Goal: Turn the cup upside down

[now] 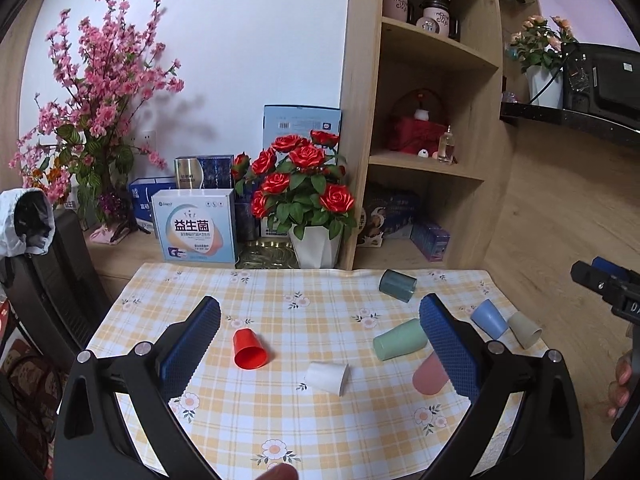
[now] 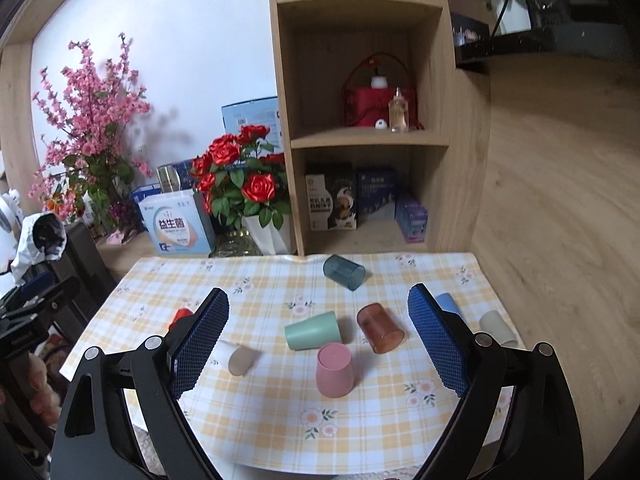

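pink plastic cup [image 2: 334, 369] already sits inverted mid-cloth; both the left gripper [image 1: 320, 344] and right gripper [image 2: 318, 338] hover, jaws apart, choosing among toppled ones.

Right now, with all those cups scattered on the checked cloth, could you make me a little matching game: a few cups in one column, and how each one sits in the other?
Cups:
1. pink cup
2. green cup
3. dark teal cup
4. red cup

How it sits:
A. on its side, at the far edge of the tablecloth near the shelf
B. on its side, mid-cloth, just behind the pink one
C. mouth down, nearest the right gripper
D. mouth down, by the left gripper's left finger

Pairs: 1-C, 2-B, 3-A, 4-D
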### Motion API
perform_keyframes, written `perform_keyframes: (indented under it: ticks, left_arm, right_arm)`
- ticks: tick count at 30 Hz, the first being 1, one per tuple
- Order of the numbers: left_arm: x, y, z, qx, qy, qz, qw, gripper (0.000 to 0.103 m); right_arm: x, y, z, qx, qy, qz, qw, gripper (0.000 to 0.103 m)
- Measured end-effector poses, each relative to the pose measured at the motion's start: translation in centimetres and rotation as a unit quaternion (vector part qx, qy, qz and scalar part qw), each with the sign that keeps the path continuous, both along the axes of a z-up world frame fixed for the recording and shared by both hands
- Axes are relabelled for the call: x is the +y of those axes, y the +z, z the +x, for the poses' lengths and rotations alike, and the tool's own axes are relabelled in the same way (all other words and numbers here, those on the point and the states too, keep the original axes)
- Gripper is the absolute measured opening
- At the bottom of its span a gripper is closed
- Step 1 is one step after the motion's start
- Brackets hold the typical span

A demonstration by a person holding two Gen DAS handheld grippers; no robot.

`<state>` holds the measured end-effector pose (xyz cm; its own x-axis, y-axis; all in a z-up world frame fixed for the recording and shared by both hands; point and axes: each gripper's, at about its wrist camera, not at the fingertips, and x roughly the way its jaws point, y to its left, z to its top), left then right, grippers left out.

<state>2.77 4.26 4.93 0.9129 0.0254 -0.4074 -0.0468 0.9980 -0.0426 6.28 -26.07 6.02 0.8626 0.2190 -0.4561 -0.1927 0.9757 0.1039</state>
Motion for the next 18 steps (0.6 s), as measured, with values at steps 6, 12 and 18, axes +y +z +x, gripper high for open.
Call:
perform_keyframes:
  ticks: [6,12,18]
  left_arm:
    - [-0.4,0.6,-0.8,-0.009,0.002,0.004,1.0000,0.097]
    - [-0.5,0.9,-1.1,-0.013,0.011,0.012,0.9998,0.097]
    - [-0.5,0.8,-1.2,-0.010,0.010,0.017,0.9998,0.097]
  right_arm:
    - [0.0,0.8,-0.9,-0.006,0.002,0.000,1.000,0.088]
    - [0.0,0.9,-1.1,-0.006,0.003,0.001,1.000,0.088]
    - [0.0,1.1,-1.3,-0.008,0.003,0.002,1.000,0.088]
